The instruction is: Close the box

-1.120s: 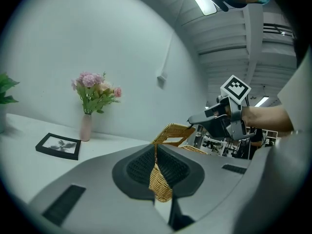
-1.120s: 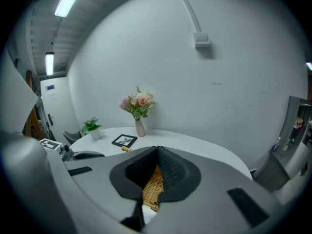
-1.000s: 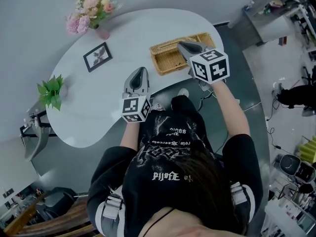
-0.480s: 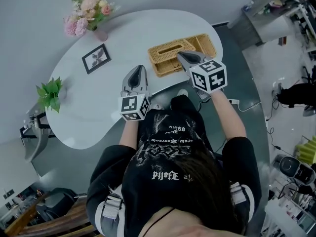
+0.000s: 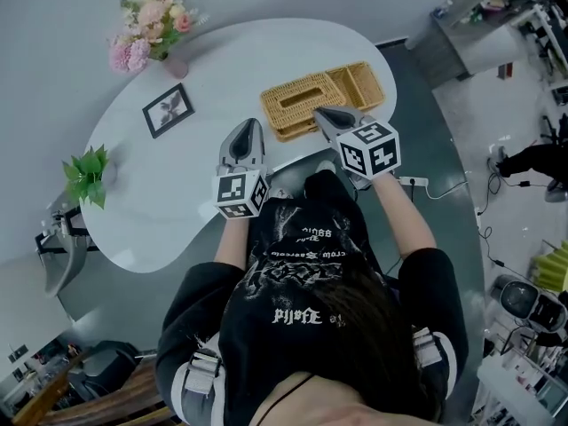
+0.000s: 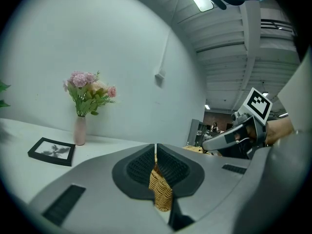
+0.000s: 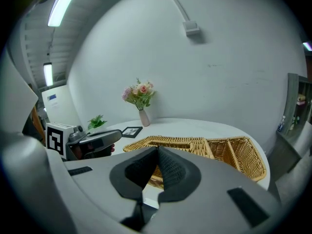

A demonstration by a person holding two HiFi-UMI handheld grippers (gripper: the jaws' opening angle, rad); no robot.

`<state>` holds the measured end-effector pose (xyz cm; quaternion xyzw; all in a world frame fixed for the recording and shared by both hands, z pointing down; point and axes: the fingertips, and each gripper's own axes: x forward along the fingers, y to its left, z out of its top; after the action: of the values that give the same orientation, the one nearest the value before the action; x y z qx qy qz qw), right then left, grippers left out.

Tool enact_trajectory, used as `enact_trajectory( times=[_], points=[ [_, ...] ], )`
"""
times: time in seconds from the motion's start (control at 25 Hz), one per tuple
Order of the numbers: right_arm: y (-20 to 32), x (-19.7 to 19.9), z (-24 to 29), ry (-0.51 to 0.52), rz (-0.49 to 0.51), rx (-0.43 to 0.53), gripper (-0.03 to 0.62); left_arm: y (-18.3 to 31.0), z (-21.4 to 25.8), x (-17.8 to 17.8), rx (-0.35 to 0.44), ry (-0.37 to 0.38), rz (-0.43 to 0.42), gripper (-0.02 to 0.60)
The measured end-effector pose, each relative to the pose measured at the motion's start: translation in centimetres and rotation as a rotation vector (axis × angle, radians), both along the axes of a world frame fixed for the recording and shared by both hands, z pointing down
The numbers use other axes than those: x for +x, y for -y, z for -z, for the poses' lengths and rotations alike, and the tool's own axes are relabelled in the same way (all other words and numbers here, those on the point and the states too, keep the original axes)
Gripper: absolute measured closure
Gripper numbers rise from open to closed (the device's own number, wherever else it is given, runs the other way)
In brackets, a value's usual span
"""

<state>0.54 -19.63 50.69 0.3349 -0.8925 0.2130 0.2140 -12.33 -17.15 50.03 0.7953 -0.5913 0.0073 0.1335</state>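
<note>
A wicker box [image 5: 297,103] lies on the white table [image 5: 169,202], near its front right edge, with an open wicker half [image 5: 362,82] joined on its right. The right gripper view shows the slotted wicker box [image 7: 168,141] and the open half [image 7: 243,155] just beyond the jaws. My right gripper [image 5: 319,112] hovers at the box's near edge, shut and empty. My left gripper [image 5: 249,124] is held over the table to the box's left, also shut, with nothing in it. In the left gripper view, part of the wicker box [image 6: 161,196] shows behind the closed jaws.
A vase of pink flowers [image 5: 146,29] stands at the table's back left, a black picture frame [image 5: 169,109] nearer the middle, and a small green plant [image 5: 86,174] at the left end. A power strip [image 5: 413,183] lies on the floor to the right.
My right gripper has drawn back from over the box toward the person, to the box's near edge. The left gripper has hardly moved.
</note>
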Motion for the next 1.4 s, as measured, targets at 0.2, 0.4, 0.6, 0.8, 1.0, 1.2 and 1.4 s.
enact_trajectory(
  times=[0.2,0.4,0.6,0.8,1.0,1.2,1.4],
  points=[
    [-0.5,0.4,-1.1,0.009,-0.01,-0.018,0.559,0.2,-0.3,0.6,-0.011,0.0,-0.004,0.551],
    [-0.8,0.4,-1.8,0.015,-0.009,-0.026,0.559,0.5,-0.4,0.9,-0.013,-0.001,-0.008,0.552],
    [-1.1,0.8,-2.3,0.021,-0.013,-0.042,0.559,0.4,-0.5,1.3,-0.019,-0.002,-0.013,0.552],
    [-1.3,0.7,-3.5,0.031,-0.028,-0.064,0.559,0.4,-0.7,1.2,-0.022,-0.002,-0.015,0.552],
    [-1.4,0.9,-4.4,0.073,-0.058,-0.11,0.559,0.2,-1.0,1.4,-0.031,0.007,-0.02,0.552],
    [-1.5,1.1,-5.0,0.09,-0.078,-0.121,0.559,-0.1,-1.2,1.6,-0.036,0.021,-0.03,0.552],
    [-1.7,1.2,-6.0,0.076,-0.103,-0.118,0.559,-0.3,-1.2,1.6,-0.035,0.018,-0.037,0.552]
  ],
)
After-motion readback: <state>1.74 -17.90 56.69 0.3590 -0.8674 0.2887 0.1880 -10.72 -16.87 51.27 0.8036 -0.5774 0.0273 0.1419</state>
